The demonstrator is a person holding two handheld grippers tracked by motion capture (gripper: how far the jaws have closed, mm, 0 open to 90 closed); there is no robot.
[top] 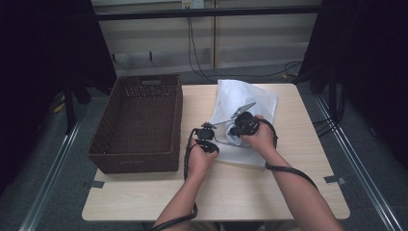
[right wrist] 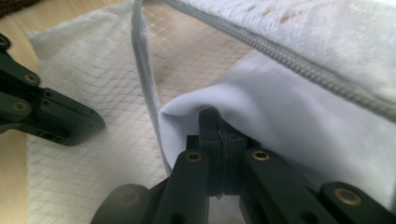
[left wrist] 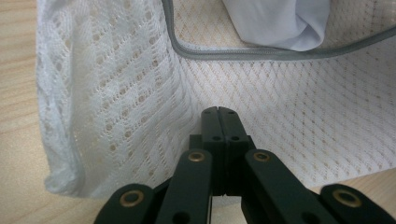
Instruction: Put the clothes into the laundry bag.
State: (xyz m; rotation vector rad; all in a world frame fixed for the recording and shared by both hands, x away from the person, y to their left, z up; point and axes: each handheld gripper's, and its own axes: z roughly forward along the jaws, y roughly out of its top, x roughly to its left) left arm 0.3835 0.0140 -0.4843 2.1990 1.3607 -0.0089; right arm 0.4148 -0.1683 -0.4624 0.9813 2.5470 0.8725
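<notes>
The jaws of the left gripper (left wrist: 218, 111) are pressed together, clamped on the white mesh laundry bag (left wrist: 116, 102) at its lower layer, just below the grey zipper (left wrist: 261, 53). The jaws of the right gripper (right wrist: 212, 114) are closed on a fold of the white cloth (right wrist: 289, 107) at the bag's open mouth. The bag is spread on the wooden table (top: 308, 159), beside a dark wicker basket (top: 139, 120).

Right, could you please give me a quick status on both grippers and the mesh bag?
Left gripper shut on mesh bag. Right gripper shut on white cloth at bag's zipper opening. Wicker basket at left, nothing in the way.
</notes>
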